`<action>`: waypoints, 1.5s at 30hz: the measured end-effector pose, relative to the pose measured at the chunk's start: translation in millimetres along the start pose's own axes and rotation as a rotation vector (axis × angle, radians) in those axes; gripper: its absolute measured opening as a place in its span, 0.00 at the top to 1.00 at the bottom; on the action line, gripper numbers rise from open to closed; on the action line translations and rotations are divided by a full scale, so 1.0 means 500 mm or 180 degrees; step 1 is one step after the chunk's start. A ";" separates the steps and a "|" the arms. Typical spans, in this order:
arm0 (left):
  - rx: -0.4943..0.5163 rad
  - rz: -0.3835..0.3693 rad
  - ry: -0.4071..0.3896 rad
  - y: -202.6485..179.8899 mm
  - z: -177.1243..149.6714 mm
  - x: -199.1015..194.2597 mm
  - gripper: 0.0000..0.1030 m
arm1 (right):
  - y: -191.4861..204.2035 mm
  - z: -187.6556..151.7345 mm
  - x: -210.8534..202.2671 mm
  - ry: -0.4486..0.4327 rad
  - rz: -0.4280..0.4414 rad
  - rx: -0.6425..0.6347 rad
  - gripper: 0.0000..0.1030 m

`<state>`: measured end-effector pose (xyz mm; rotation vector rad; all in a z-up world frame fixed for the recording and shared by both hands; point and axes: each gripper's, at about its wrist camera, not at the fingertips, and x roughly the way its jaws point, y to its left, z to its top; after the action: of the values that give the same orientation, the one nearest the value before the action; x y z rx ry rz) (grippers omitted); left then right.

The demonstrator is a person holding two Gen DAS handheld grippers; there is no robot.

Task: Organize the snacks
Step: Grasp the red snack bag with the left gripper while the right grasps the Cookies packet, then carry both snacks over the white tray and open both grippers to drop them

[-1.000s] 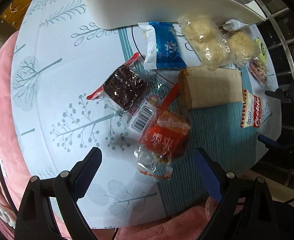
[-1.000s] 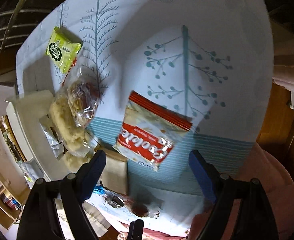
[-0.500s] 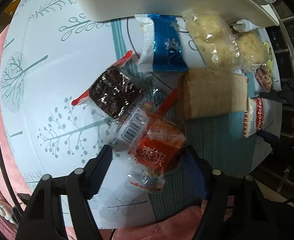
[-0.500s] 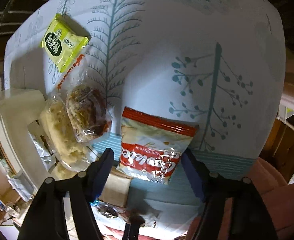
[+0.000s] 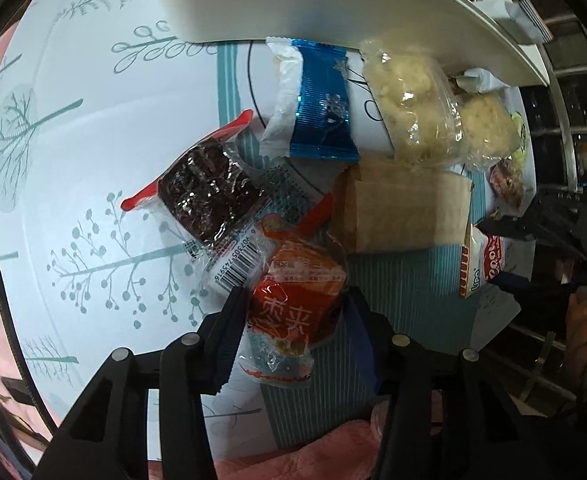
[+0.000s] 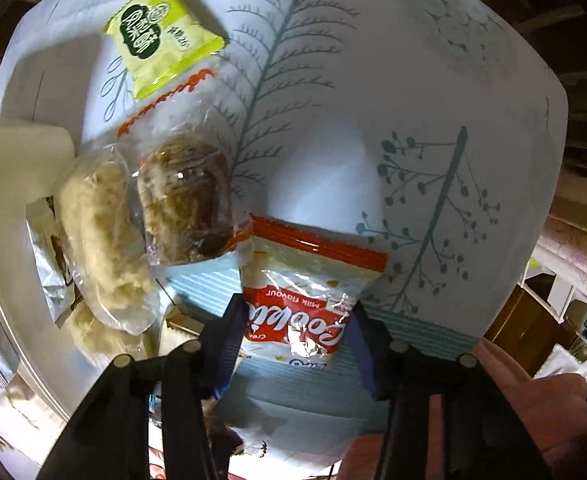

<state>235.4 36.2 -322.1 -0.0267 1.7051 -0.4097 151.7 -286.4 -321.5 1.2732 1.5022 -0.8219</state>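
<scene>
Left gripper (image 5: 293, 320) jaws closing on red date-cake packet (image 5: 297, 300), pads at both its sides. Dark brownie packet (image 5: 209, 192) just up-left, overlapping barcode wrapper (image 5: 237, 268). Blue foil packet (image 5: 321, 100), two pale puffed-rice packets (image 5: 409, 108), brown paper packet (image 5: 405, 212) beyond. White tray (image 5: 293, 4) at top. Tree-print tablecloth (image 5: 93, 140).

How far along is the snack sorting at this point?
Early. A few wrapped items already sit in the white tray. In hand: the left gripper is closing around a red-orange snack packet, and the right gripper is closing around the red-and-white cookie pack. Left on the table: blue packet, dark cake, green packet and others.
</scene>
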 end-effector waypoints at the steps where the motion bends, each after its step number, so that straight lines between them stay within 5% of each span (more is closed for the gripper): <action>1: -0.0026 0.0004 -0.0008 0.003 -0.001 -0.002 0.54 | 0.001 -0.001 -0.001 0.0007 0.0019 -0.0009 0.54; 14: 0.0000 -0.0018 -0.0426 0.010 -0.093 -0.116 0.54 | -0.083 -0.099 -0.027 0.0042 0.0522 -0.0324 0.55; 25: 0.0030 -0.0073 -0.0854 0.041 -0.166 -0.285 0.54 | -0.142 -0.200 -0.077 -0.0138 0.1082 -0.0642 0.55; 35: 0.0279 -0.0040 -0.1220 0.002 -0.158 -0.434 0.53 | -0.061 -0.219 -0.190 -0.0590 0.1307 -0.1280 0.55; 45: 0.0434 -0.0005 -0.1447 -0.049 -0.084 -0.494 0.53 | 0.023 -0.238 -0.284 -0.1083 0.1443 -0.1902 0.55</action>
<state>234.5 85.2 -75.3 -0.0198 1.2275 -0.4796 132.3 -219.5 -149.5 0.9081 1.0148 -0.2388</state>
